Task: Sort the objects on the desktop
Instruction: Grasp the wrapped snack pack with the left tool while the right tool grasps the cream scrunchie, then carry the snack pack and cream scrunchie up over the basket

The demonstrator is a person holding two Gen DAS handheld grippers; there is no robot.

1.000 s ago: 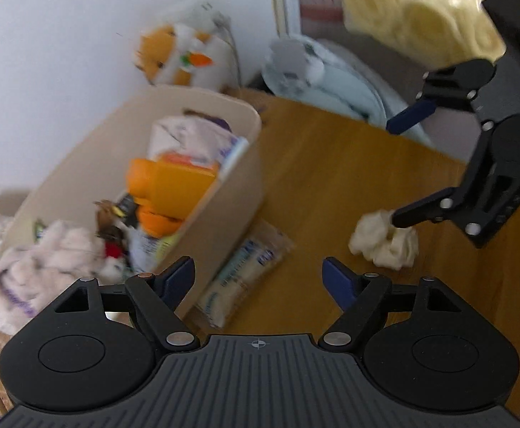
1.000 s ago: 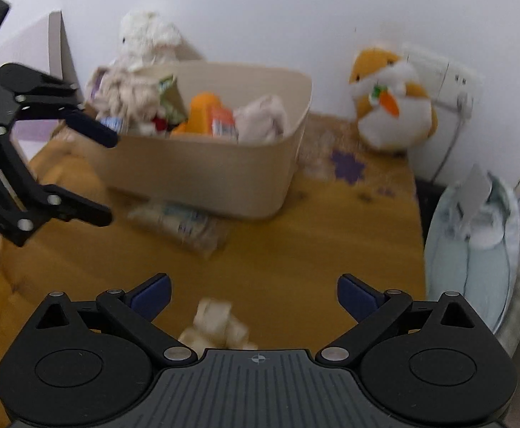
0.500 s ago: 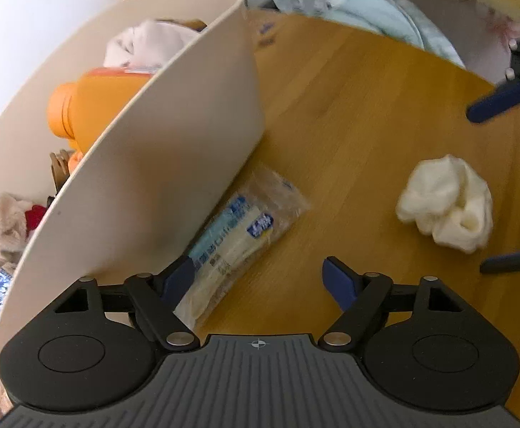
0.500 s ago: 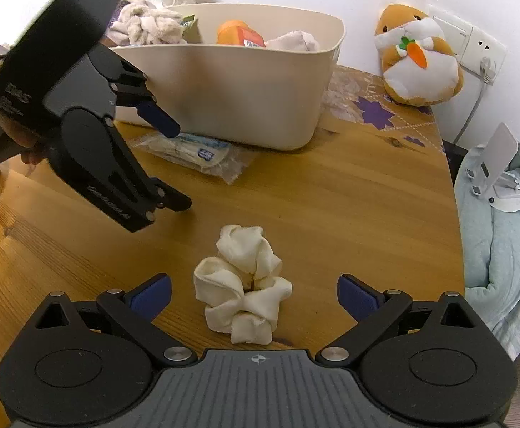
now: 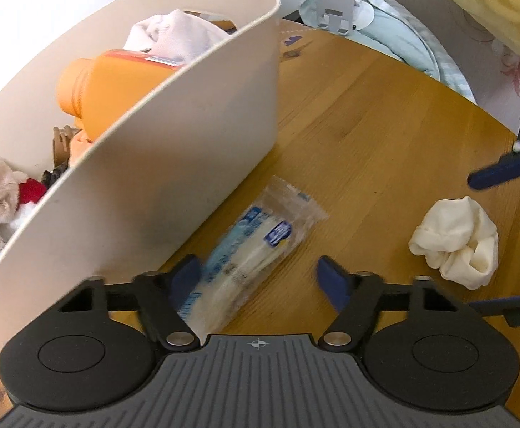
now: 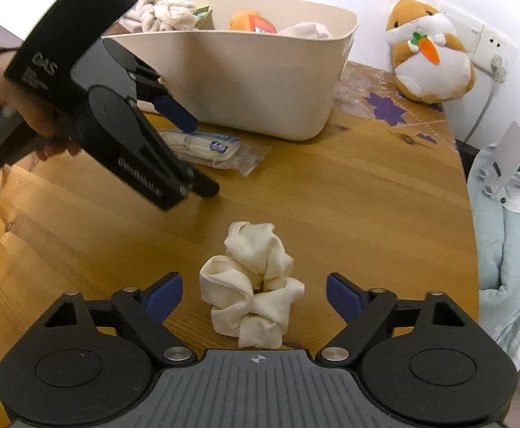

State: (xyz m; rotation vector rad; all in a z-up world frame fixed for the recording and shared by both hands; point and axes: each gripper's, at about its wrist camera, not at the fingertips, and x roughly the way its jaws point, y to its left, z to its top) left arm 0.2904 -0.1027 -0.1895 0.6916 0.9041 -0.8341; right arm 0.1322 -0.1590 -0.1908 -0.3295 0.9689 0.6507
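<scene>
left gripper [image 5: 258, 278]: jaws closing around plastic packet [image 5: 249, 249], pads not yet pressing; packet lies just beside bin [image 5: 174, 164].
right gripper [image 6: 251, 294]: closing around cream scrunchie [image 6: 251, 292], untouched.
tip: centre pads, squeeze fully before lifting.

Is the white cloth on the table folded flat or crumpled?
Crumpled. The white cloth sits bunched in rounded rolls and creases on the wooden table, between the closing jaws of the right gripper, not yet touched.
</scene>
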